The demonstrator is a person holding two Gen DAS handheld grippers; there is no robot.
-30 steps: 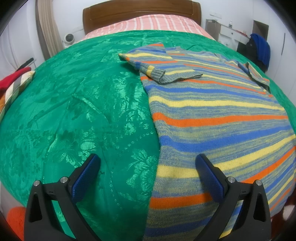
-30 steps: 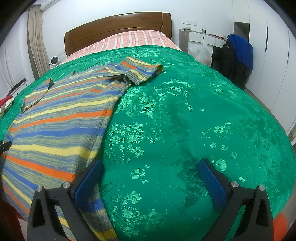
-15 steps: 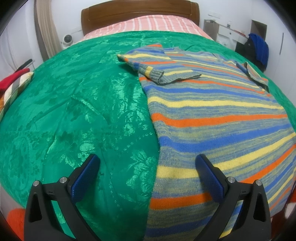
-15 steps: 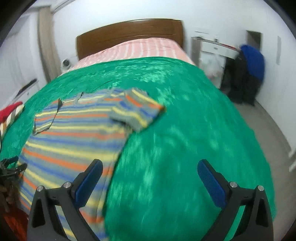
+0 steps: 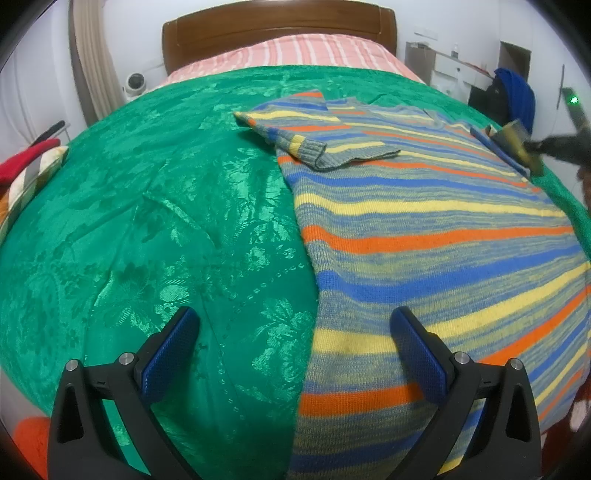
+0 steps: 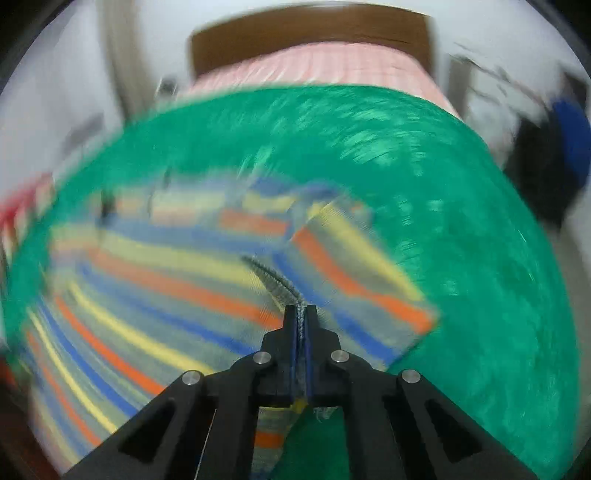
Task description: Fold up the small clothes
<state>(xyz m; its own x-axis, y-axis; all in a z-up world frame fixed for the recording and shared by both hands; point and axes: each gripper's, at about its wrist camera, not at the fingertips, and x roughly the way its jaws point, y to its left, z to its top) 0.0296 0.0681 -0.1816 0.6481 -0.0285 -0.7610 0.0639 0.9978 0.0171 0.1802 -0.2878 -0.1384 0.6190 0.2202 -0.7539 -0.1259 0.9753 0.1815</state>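
sweater (image 5: 424, 229) flat on bed (image 5: 147, 229) | my right tongs (image 6: 303, 314) pinch its far sleeve cuff | left tongs (image 5: 295, 332) spread over near hem | soft, floppy knit (light, I judge): grip ribbed edges

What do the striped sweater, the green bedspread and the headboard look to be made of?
Striped sweater: knitted yarn, probably wool or acrylic, matte; fine knit rows and a ribbed cuff show. Green bedspread: woven satin-like fabric, glossy; raised flower patterns catch the light. Headboard: wood or wood veneer, smooth brown, slight sheen. The right gripper is shut on the sweater's edge, which bends softly.
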